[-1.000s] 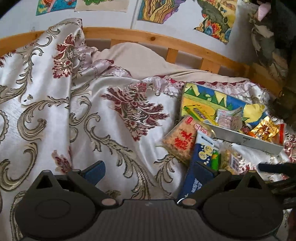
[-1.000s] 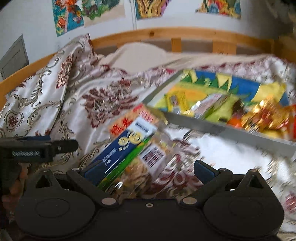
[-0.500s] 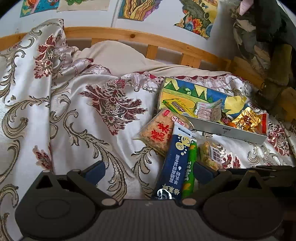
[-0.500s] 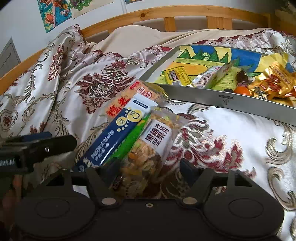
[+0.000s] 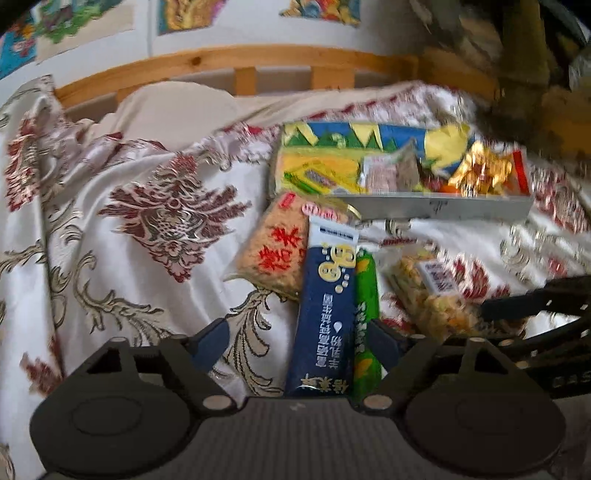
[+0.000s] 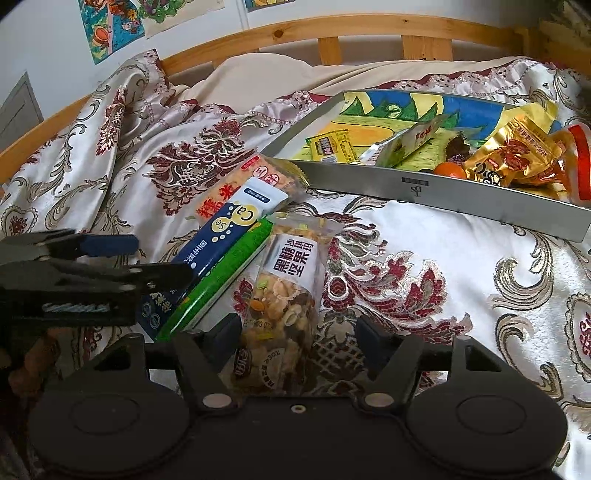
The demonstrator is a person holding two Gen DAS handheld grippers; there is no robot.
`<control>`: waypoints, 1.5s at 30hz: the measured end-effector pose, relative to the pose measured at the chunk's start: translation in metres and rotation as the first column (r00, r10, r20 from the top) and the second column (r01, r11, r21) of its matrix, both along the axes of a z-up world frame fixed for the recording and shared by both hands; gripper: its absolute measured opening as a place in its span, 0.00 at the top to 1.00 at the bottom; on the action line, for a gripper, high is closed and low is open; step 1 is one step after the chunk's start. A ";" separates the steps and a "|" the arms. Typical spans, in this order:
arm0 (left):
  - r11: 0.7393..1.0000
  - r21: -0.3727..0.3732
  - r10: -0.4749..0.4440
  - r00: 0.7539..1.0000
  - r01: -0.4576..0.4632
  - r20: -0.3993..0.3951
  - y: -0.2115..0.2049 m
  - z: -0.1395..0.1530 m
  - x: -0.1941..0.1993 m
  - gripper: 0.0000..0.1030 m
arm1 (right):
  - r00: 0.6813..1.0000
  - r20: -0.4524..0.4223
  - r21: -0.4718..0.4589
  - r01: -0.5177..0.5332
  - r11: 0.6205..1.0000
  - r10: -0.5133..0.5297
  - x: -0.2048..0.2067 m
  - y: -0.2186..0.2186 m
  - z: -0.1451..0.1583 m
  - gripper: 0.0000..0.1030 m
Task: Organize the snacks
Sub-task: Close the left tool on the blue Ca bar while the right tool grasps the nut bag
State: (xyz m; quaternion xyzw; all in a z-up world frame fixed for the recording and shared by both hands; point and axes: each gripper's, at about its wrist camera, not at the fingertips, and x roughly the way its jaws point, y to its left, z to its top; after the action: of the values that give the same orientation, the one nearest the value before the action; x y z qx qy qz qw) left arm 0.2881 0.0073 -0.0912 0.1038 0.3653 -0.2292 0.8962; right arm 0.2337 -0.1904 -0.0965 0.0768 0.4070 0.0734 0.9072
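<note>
A home bedroom — a wooden-railed bed (image 6: 332, 33) under a floral satin bedspread (image 6: 424, 258), a pillow (image 6: 258, 74), and colourful children's drawings (image 6: 110, 29) taped to the wall.

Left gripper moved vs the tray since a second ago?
Yes: left gripper slid right, toward the tray; jaws have just been closing, blue packet between them, ungripped.

Bare bedspread (image 6: 424, 236) right of nut bar (image 6: 284, 291); tray wall (image 6: 443, 192) blocks beyond.

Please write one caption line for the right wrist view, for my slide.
Open right tongs straddle the clear nut-mix packet on the floral bedspread, below the grey snack tray.
</note>
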 end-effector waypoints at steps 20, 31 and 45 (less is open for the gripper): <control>0.996 0.076 -0.031 0.997 0.037 -0.073 -0.042 -0.008 0.027 0.48 | 0.998 0.002 -0.099 -0.062 0.993 0.062 0.009 0.007 -0.010 0.47; 0.996 0.085 0.014 0.996 -0.007 -0.085 -0.051 -0.005 0.017 0.66 | 0.996 0.005 -0.095 -0.083 0.992 0.084 0.008 0.006 -0.010 0.60; 0.990 -0.055 0.123 0.986 -0.130 -0.114 -0.025 0.004 -0.039 0.70 | 0.961 0.081 -0.401 -0.210 0.892 0.263 -0.046 0.025 0.000 0.63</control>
State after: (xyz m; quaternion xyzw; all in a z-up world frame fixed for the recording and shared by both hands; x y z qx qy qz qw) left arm 0.2492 -0.0181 -0.0869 0.0394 0.4128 -0.1885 0.8902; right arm 0.1876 -0.1650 -0.0961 -0.1600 0.3581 0.1060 0.9137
